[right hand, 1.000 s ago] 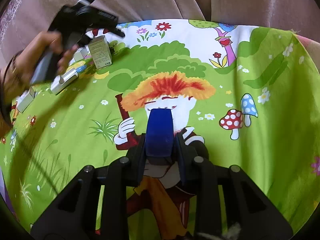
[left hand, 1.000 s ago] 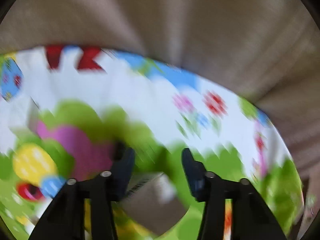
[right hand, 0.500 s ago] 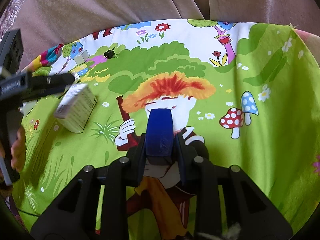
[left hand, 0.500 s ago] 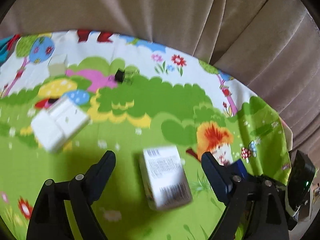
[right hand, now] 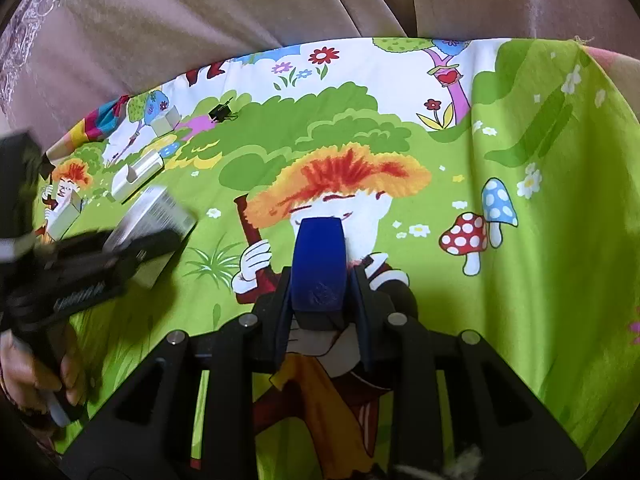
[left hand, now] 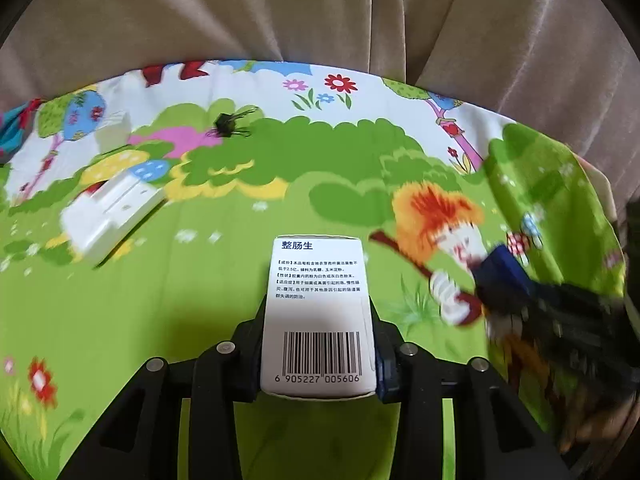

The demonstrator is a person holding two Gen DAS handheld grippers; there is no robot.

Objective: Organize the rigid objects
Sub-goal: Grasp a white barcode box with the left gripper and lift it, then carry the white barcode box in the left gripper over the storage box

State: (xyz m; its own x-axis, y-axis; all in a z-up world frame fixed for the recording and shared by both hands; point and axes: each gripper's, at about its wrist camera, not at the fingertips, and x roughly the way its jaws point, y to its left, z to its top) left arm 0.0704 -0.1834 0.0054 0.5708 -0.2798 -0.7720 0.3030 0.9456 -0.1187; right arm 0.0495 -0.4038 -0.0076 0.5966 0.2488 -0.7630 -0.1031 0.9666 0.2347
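My left gripper (left hand: 318, 344) has just closed its fingers (left hand: 250, 354) on the white box (left hand: 318, 312), barcode up, above the cartoon cloth (left hand: 160, 300). My right gripper (right hand: 320, 280) is clamped on a blue block (right hand: 319, 268) over the printed figure. A white case (left hand: 110, 216), a small carton (right hand: 166, 120) and a black clip (left hand: 230, 124) lie farther back.

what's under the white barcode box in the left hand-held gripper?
Only the green cartoon cloth shows around the white barcode box; directly beneath is covered by the box and the left hand-held gripper.
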